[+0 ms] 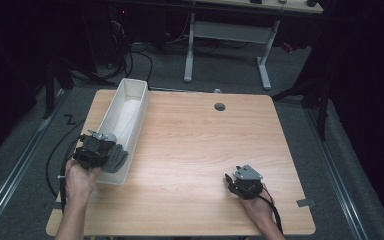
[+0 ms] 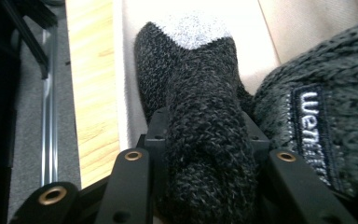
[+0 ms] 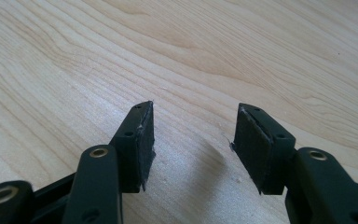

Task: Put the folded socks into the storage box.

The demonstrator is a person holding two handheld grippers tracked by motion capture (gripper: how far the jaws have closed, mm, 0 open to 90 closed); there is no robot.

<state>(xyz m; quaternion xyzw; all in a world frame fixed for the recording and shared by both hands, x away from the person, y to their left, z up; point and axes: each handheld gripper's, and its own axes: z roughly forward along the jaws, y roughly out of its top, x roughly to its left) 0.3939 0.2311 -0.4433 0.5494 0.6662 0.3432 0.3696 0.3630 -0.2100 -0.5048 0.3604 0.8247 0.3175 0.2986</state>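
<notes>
Dark knit sock, charcoal marl with a pale grey toe, is sitting between your left gripper jaws at the near end of the white bin, hanging over the bin's inside wall as far as the left gripper view shows. Jaws are closed in on the sock's mid-body and the fabric bulges between them, so I read that as a firm pinch, not a loose cradle. A second knit piece, greyer, with a woven label, lies touching the sock on its right side; can't tell if it's the mate or something else. Handling: it's light, soft, fully limp, no stiffness to speak of, so it'll drape and swing from wherever you pinch it and the toe will trail. Knit is grippy on the pads, so slipping is unlikely; snagging on the bin rim or dragging the neighbouring piece along is the likelier problem. Best hold is where you have it, across the thick middle with a full fold of fabric in the pads, not a single layer at the cuff or toe. Bin stands on the left side of the wood table, long axis running away from you. Your right gripper rests low over bare table at the near right, well apart from the bin, jaws standing wide apart with nothing between them.
</notes>
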